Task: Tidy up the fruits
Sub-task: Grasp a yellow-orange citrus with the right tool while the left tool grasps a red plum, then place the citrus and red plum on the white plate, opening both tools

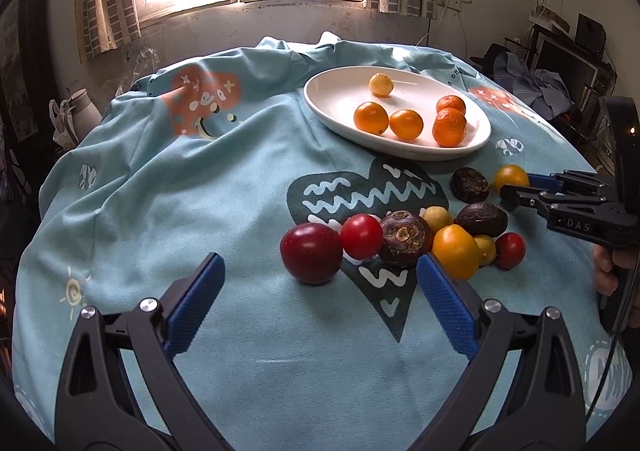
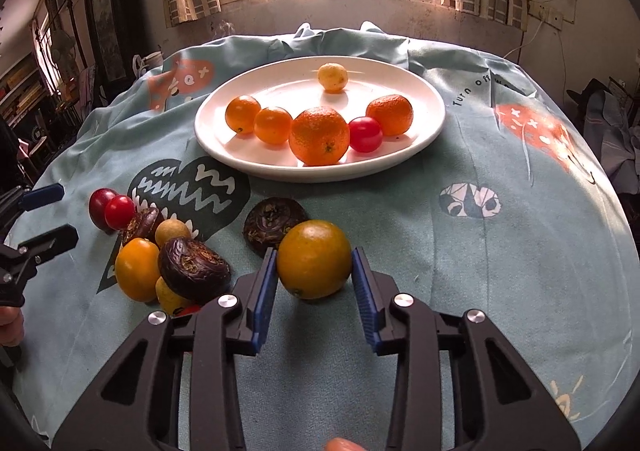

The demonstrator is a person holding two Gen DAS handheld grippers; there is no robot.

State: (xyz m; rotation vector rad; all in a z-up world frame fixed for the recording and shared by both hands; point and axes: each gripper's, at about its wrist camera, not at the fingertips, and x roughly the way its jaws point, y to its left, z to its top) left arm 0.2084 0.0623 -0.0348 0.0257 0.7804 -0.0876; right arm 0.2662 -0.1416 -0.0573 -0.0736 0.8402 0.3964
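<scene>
A white oval plate (image 2: 280, 85) at the far middle of the table holds two mandarins, two small orange fruits, a red cherry tomato (image 2: 365, 134) and a pale yellow fruit. My right gripper (image 2: 315, 253) is shut on a round yellow-orange fruit (image 2: 314, 259) just in front of the plate, with both blue pads against its sides. My left gripper (image 1: 320, 260) stands open just short of a dark red plum (image 1: 311, 253). Beside the plum lie a red tomato (image 1: 361, 236), dark brown water chestnuts (image 1: 404, 237) and yellow fruits (image 1: 455, 251).
A light blue printed cloth (image 1: 200, 191) covers the table, wrinkled at the left and back. Another dark chestnut (image 2: 274, 226) lies alone between pile and plate. A window with curtains is behind; clutter and a monitor stand at the right. A hand (image 1: 606, 271) shows at the right edge.
</scene>
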